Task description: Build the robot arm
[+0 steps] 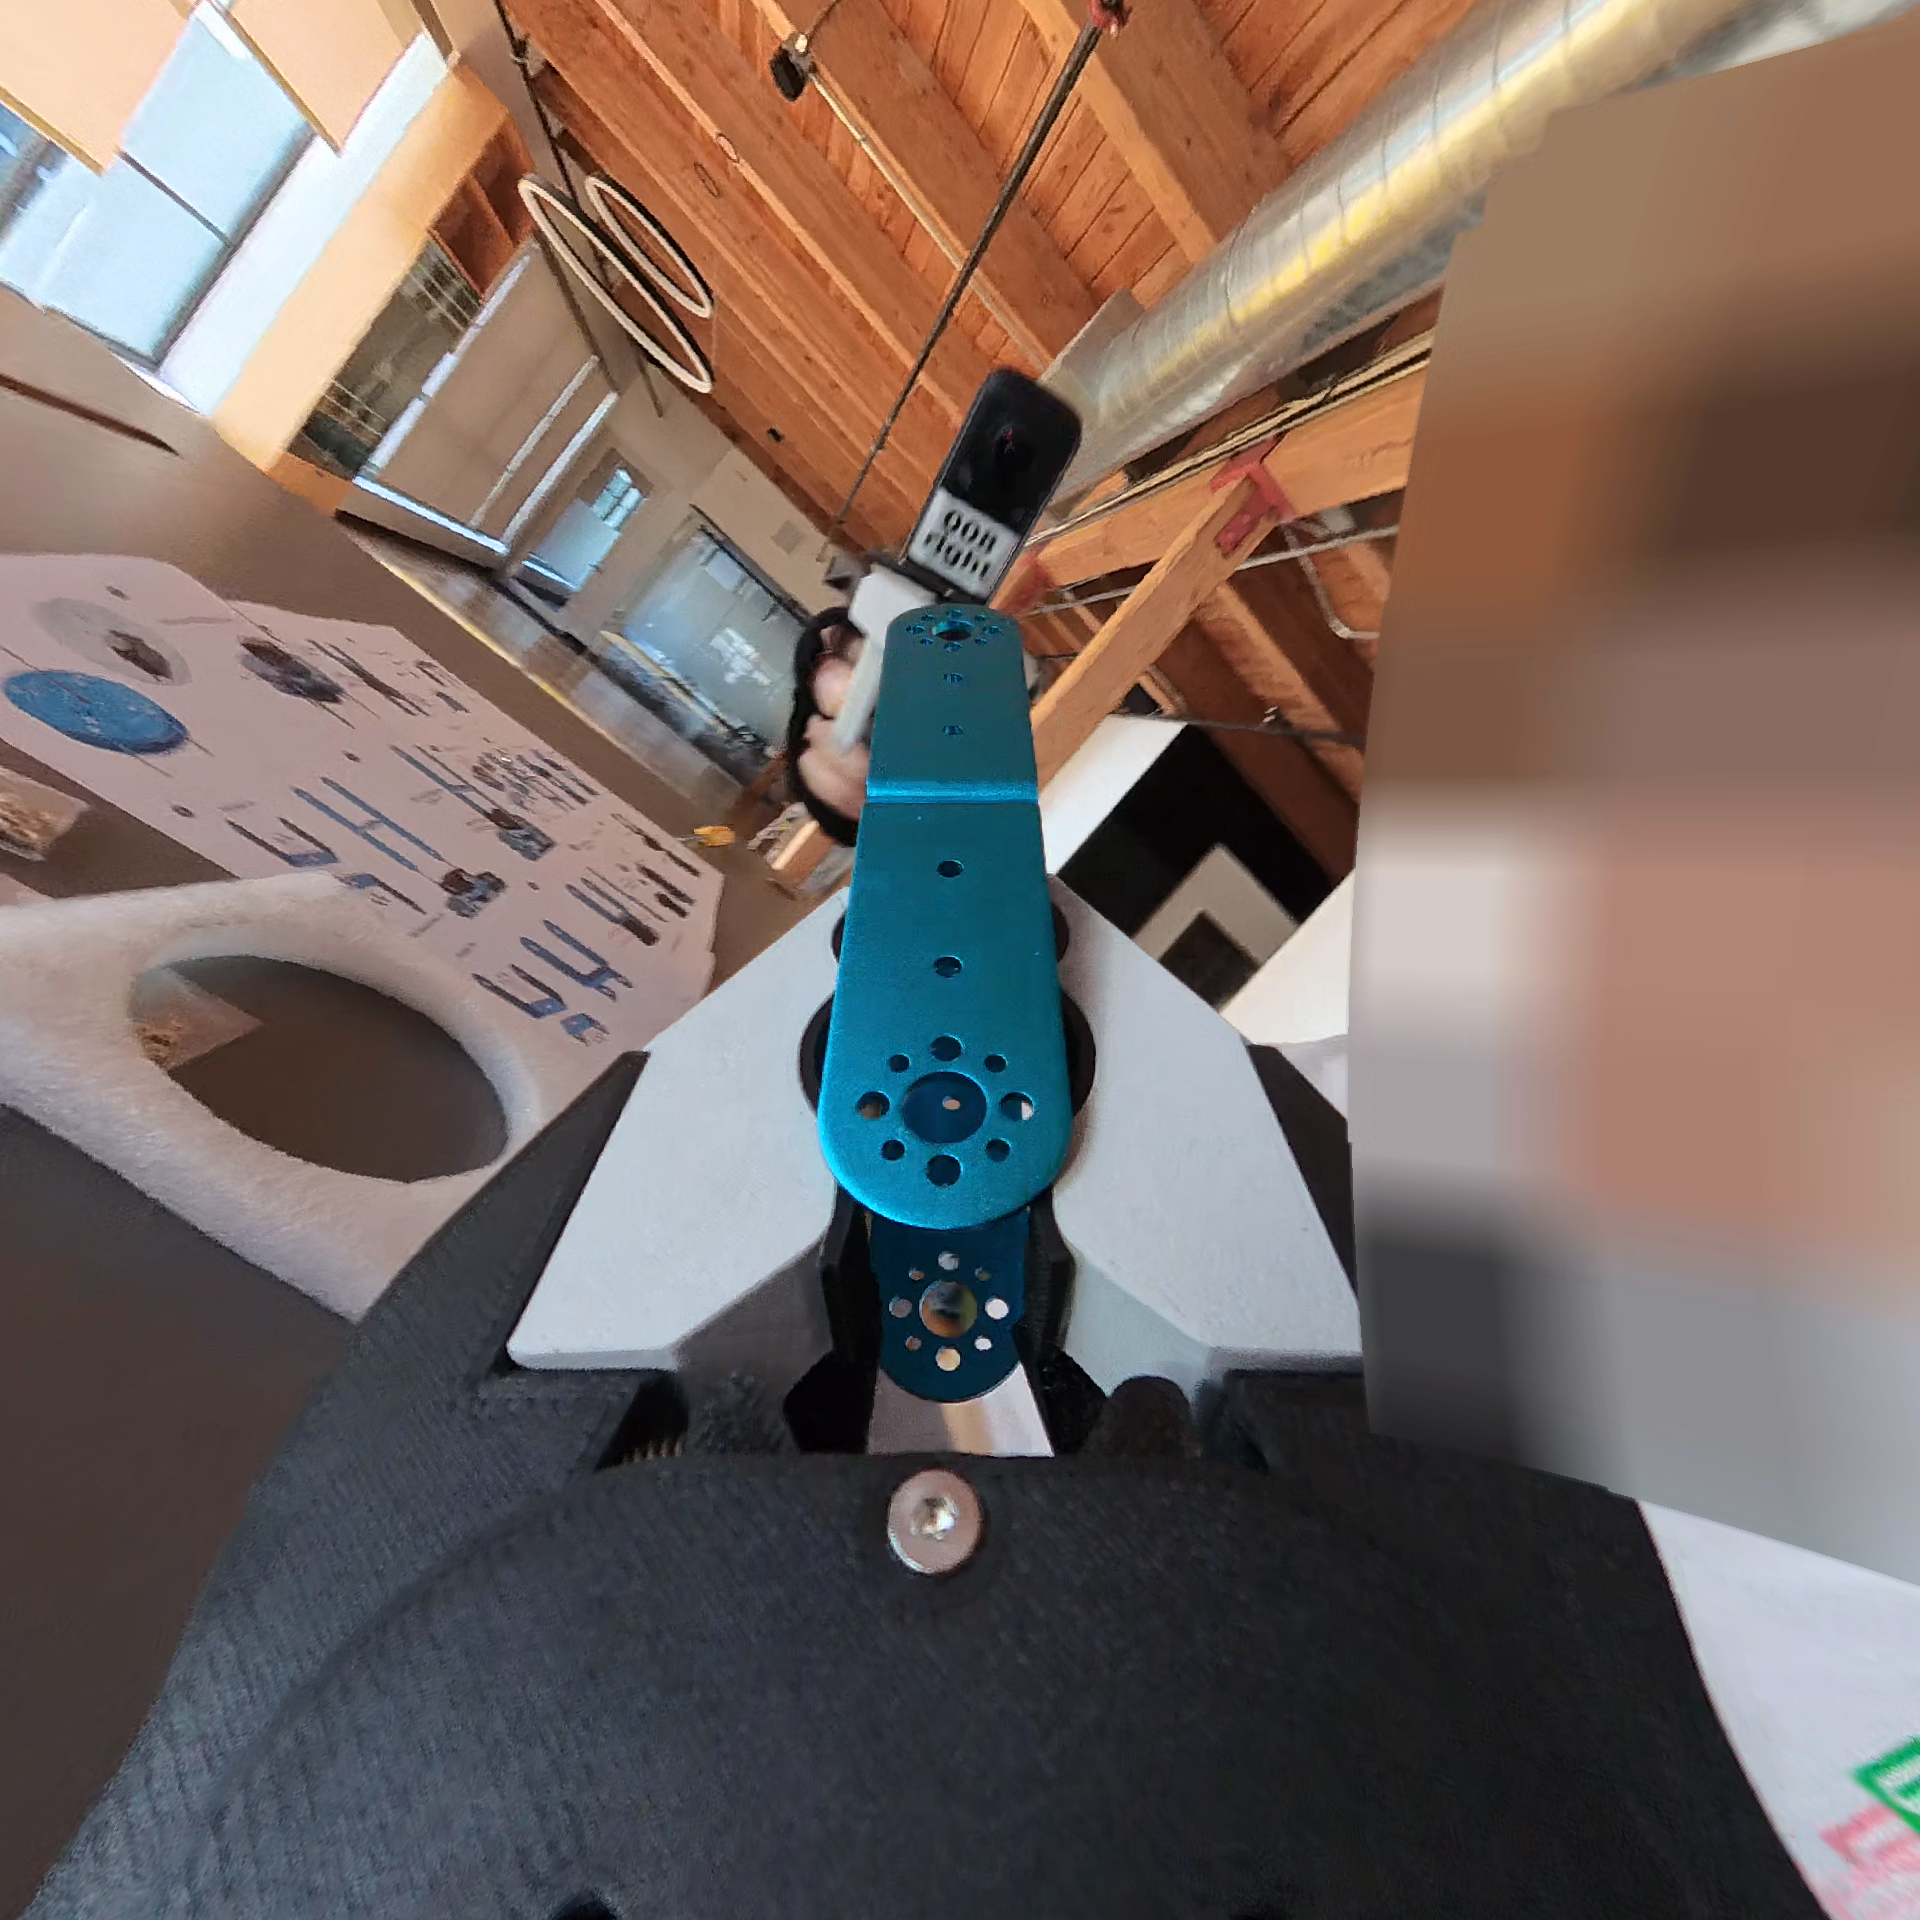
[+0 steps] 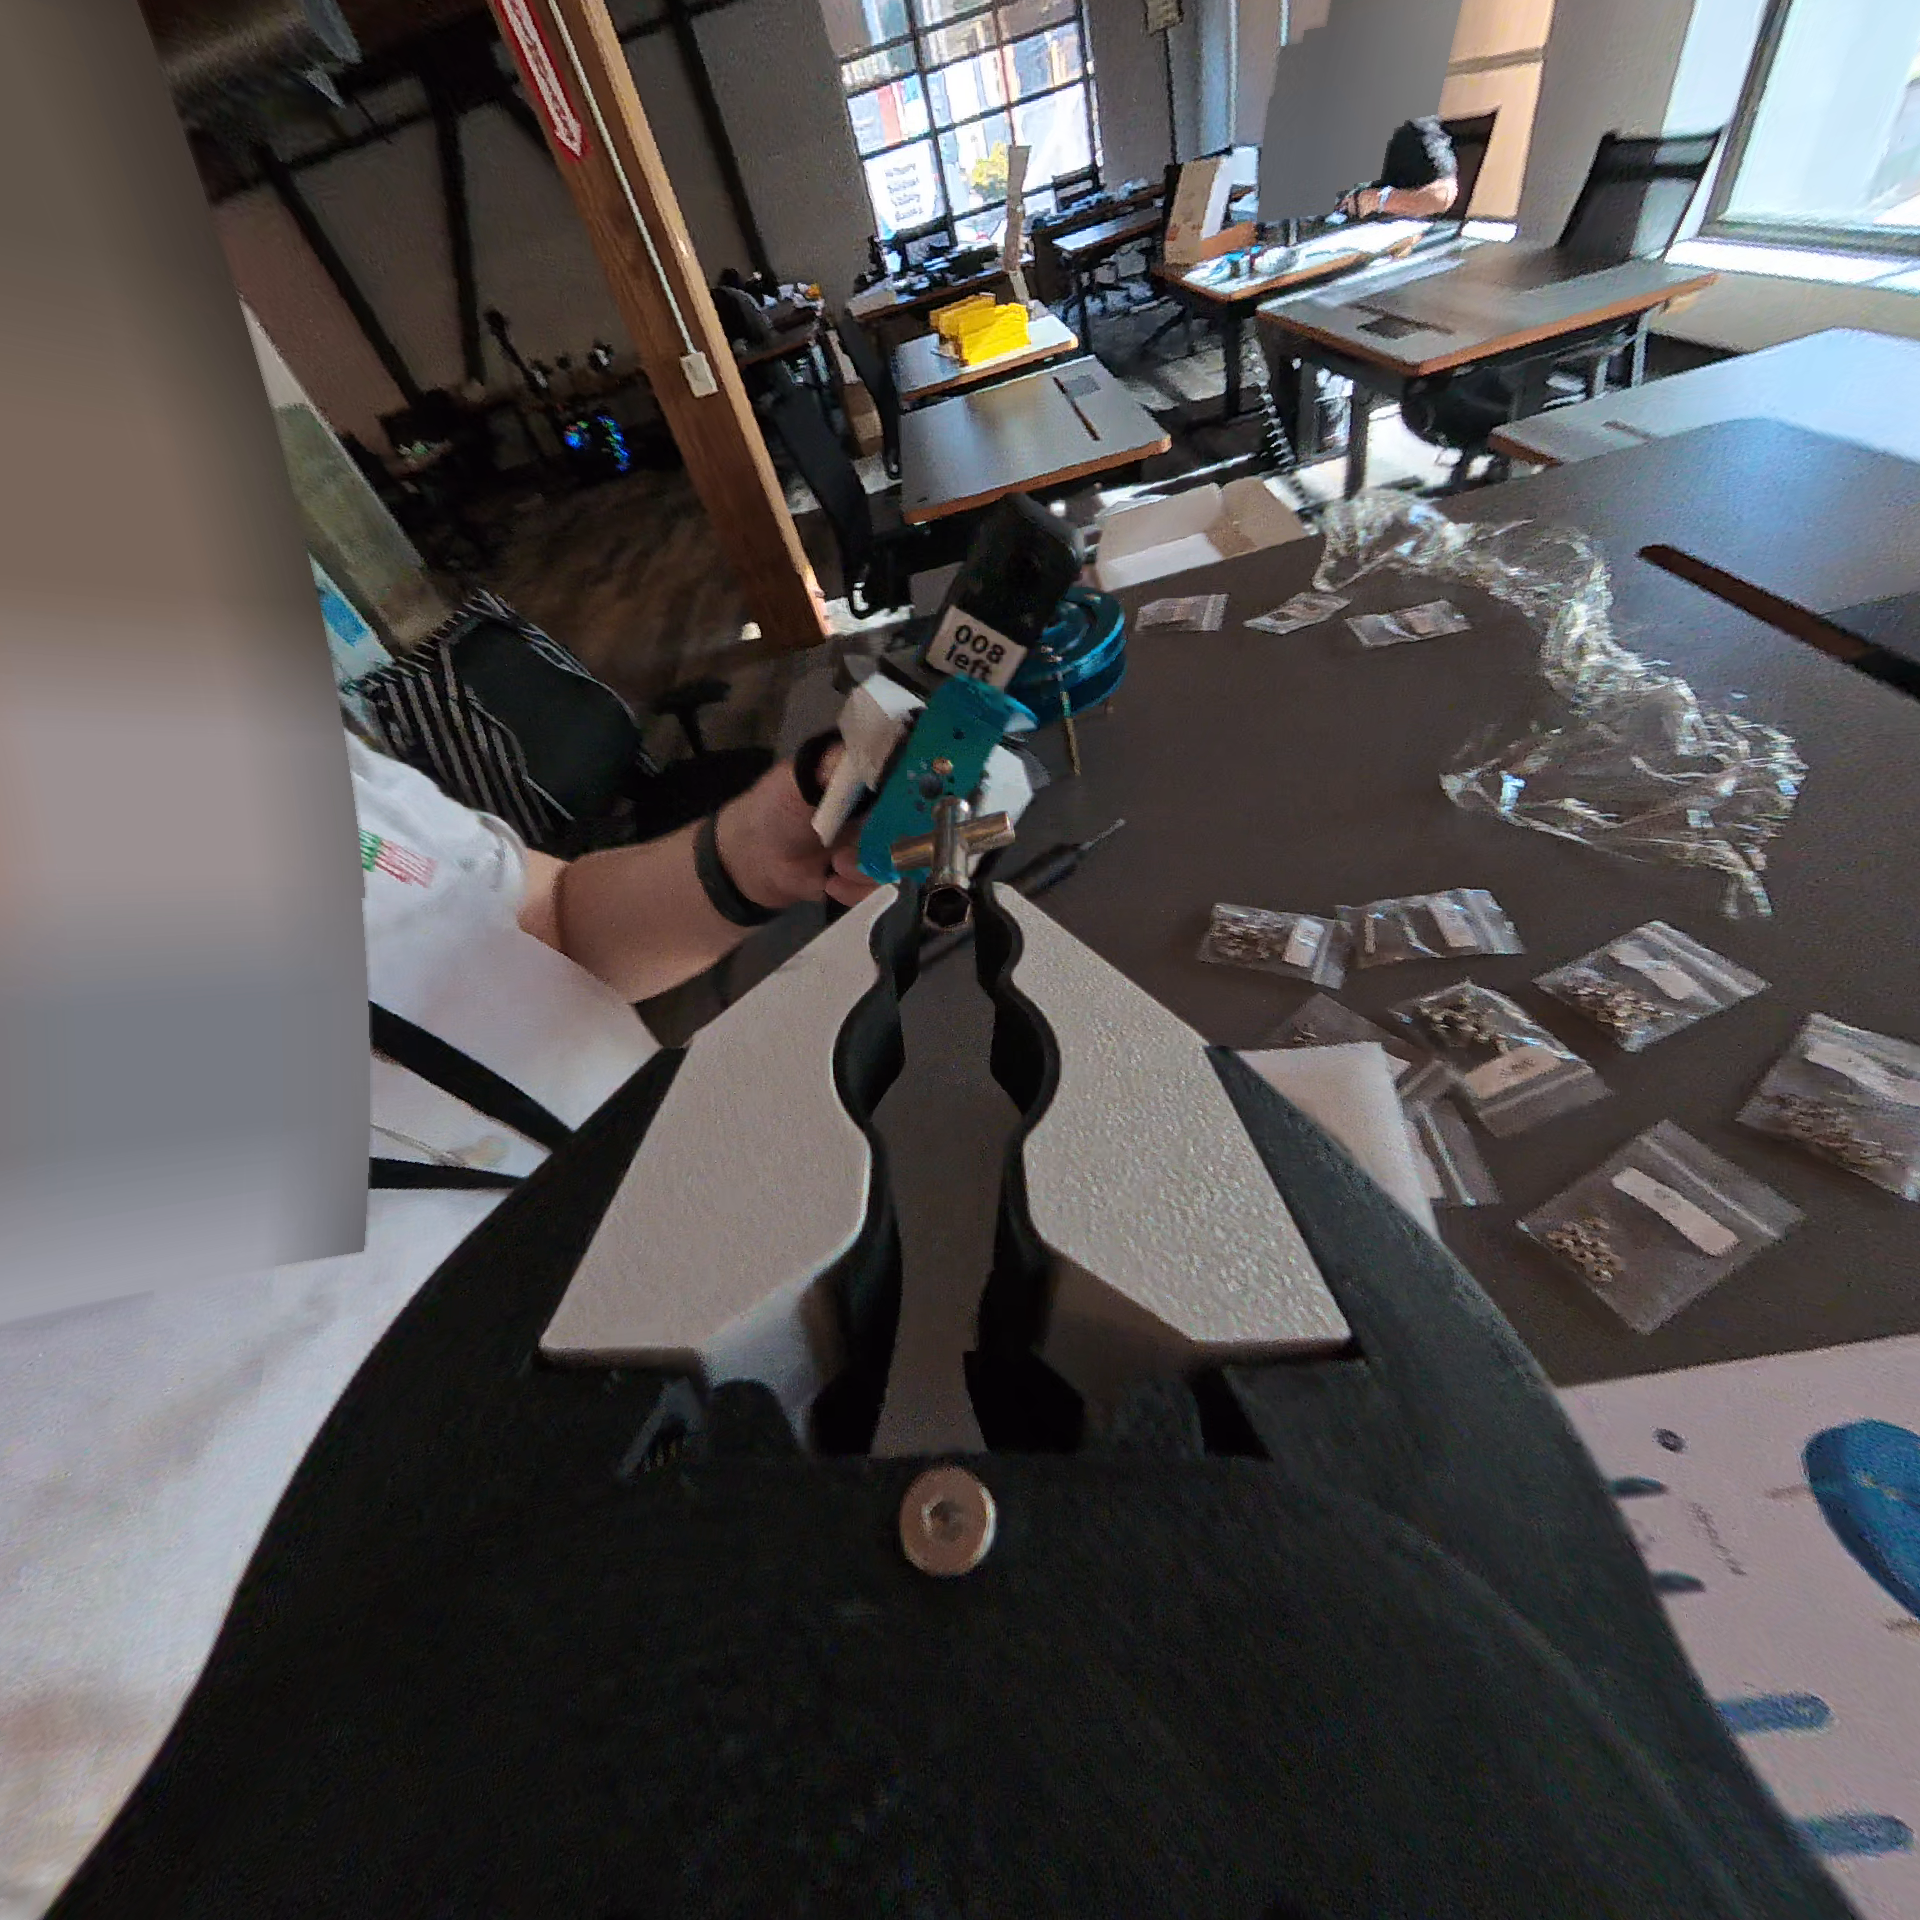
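My left gripper (image 1: 948,920) is shut on a long blue metal bracket (image 1: 945,1039) with many holes. The bracket sticks out past the fingertips and bends upward. My right gripper (image 2: 945,906) is shut on a silver cross-shaped socket wrench (image 2: 943,852), gripped at the fingertips. The wrench's far end meets the blue bracket (image 2: 935,758), which the left gripper (image 2: 914,748) and a hand hold up above the dark table (image 2: 1299,790). In the left wrist view the right gripper (image 1: 914,634) shows behind the bracket's far end.
Several small clear bags of hardware (image 2: 1652,982) lie on the table to the right, along with crumpled clear plastic (image 2: 1621,727). A blue round part (image 2: 1081,644) sits behind the left gripper. White foam with a round hole (image 1: 312,1049) and a printed parts sheet (image 1: 343,748) lie to the left. The left gripper's tips are roughly 9 centimeters from the right gripper's.
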`<control>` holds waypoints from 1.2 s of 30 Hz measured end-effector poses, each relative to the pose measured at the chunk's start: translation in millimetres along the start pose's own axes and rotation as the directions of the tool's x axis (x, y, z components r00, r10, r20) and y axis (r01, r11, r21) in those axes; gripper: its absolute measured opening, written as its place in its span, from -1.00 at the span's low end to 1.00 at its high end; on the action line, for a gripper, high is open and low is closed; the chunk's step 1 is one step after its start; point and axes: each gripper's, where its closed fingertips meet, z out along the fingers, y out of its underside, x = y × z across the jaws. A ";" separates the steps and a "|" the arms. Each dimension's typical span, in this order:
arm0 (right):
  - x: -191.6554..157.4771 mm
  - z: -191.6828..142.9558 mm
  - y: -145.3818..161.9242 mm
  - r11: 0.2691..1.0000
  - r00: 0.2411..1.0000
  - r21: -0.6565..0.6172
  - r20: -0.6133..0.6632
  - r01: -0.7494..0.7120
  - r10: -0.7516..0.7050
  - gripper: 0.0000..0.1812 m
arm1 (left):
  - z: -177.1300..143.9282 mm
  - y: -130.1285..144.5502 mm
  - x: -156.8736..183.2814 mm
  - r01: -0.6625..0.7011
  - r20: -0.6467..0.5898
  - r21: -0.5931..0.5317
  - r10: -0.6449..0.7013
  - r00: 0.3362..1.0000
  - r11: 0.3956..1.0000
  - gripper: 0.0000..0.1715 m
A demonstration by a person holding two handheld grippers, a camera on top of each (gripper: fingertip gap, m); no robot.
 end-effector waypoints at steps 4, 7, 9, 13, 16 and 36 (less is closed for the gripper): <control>-13.5 17.6 -10.8 0.993 0.995 -0.086 0.050 -0.079 0.084 -0.90 | 2.4 -1.4 8.6 -0.183 0.051 -0.015 0.184 0.982 0.983 -0.69; -23.7 34.6 -7.1 0.989 0.998 -0.148 0.056 0.031 -0.023 -0.89 | 6.2 0.3 19.3 -0.296 0.047 -0.034 0.298 0.954 0.955 -0.68; -27.6 42.3 -6.4 0.972 0.986 -0.161 0.035 0.169 -0.165 -0.89 | 9.4 2.7 26.0 -0.347 0.030 -0.044 0.348 0.937 0.937 -0.69; -36.4 51.3 -3.3 0.942 0.959 -0.175 0.043 0.285 -0.281 -0.89 | 15.5 11.2 26.5 -0.408 0.035 -0.096 0.412 0.910 0.908 -0.69; -35.9 55.0 5.6 0.930 0.955 -0.215 0.055 0.298 -0.293 -0.89 | 18.5 15.7 24.9 -0.401 0.031 -0.116 0.407 0.913 0.909 -0.69; -42.6 55.1 -7.1 0.985 0.978 -0.026 0.126 0.170 -0.166 -0.89 | 19.4 16.4 28.4 -0.405 0.024 -0.102 0.409 0.912 0.909 -0.69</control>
